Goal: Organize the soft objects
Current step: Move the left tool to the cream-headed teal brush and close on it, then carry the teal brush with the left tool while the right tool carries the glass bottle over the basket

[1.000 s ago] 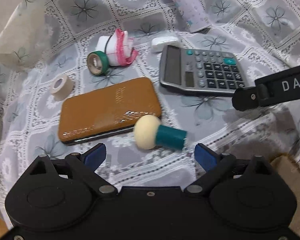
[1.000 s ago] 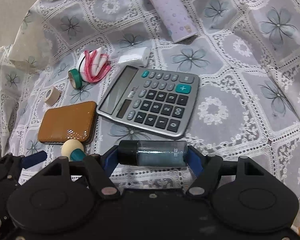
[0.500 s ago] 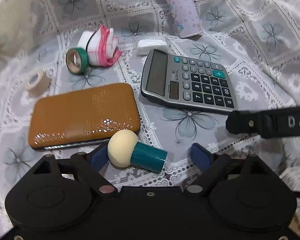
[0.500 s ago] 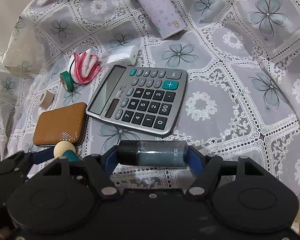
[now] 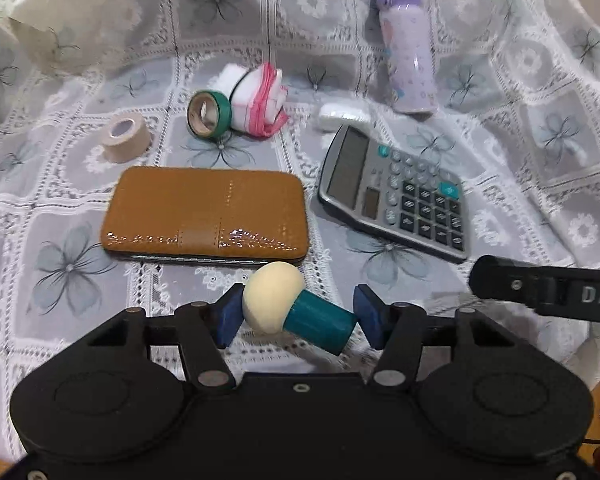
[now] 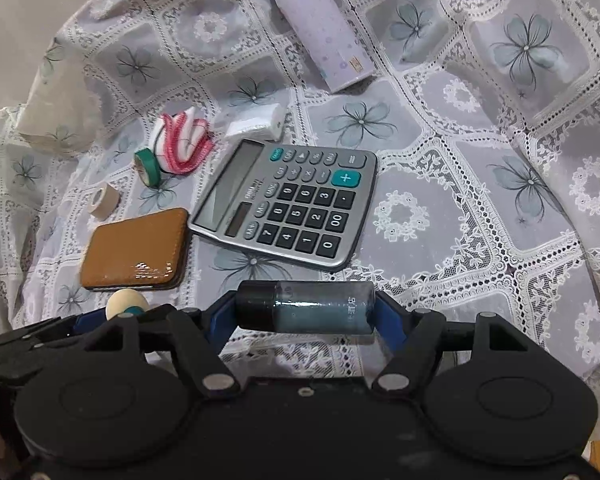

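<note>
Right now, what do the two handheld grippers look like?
Both are matte black. The left gripper and the right gripper each have blue pads on angular linkage fingers with silver pivot screws and two round housings. The right one's side carries white lettering, partly cut off.

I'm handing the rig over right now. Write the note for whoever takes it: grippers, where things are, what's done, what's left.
Left gripper: jaws have just been closing on the sponge applicator; pads meet its cream head and teal end, so it is gripped, tilted across the jaws.
Right gripper: shut on the dark bottle, held crosswise above the cloth.
On the tablecloth: brown case, calculator, beige tape, green tape, pink-and-white bundle, white pad, purple flask.
Done: two items picked up.
Left: place both; no container is in view. The bundle and pad look like the next soft things.
</note>
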A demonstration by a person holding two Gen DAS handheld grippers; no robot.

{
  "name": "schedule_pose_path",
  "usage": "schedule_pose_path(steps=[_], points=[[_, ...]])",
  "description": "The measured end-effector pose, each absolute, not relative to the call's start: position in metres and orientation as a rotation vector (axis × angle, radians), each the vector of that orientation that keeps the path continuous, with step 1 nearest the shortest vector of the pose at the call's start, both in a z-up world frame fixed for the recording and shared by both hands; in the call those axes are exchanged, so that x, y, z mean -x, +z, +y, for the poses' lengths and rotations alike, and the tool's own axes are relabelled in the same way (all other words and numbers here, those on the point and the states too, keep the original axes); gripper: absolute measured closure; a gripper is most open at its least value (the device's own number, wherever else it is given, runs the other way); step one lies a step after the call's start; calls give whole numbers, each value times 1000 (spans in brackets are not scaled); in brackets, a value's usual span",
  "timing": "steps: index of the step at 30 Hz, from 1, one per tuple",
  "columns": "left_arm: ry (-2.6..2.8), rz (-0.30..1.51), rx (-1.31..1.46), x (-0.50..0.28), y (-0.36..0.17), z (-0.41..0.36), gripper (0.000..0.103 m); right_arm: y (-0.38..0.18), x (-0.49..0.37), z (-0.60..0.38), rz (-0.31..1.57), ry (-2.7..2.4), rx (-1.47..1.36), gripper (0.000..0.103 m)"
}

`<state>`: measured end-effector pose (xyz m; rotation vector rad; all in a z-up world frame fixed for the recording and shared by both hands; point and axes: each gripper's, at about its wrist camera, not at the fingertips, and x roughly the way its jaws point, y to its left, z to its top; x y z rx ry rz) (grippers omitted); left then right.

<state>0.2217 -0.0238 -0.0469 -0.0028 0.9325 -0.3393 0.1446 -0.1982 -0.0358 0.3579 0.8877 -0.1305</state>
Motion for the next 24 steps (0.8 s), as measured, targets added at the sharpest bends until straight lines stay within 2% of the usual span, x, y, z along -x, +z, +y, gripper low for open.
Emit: schedule_pose_path(steps=[11,24], points=[[-326,874,28,-147,0,-14,47,-7,-86,-193,825,-110,-367,32],[-319,921,55,-60,7,-9,47,4,12,-177,788,-98,-380,32]])
